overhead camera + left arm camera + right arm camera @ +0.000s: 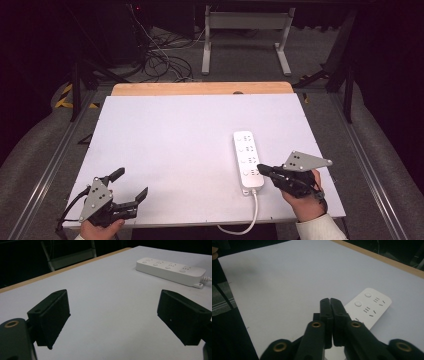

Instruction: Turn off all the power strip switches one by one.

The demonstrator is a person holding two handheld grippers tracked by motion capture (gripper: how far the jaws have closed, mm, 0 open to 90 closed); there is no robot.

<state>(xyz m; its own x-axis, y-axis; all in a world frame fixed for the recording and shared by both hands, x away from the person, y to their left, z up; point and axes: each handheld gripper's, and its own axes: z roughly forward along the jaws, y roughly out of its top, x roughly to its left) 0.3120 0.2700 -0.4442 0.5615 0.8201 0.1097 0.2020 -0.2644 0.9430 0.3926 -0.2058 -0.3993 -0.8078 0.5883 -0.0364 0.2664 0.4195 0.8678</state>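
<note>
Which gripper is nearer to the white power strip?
Right. The right gripper, jaws shut, sits over the power strip near its cord end. The left gripper stands open at the table's near left corner, well apart.

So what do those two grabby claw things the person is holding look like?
Both are black, each with two chunky jaws. The left gripper and the right gripper each carry a grey three-cornered plate dotted with small holes. Brass-coloured rings sit in the arms behind the right one's jaws. A thin black cable trails from the left one. A white sleeve cuff shows at the right wrist.
</note>
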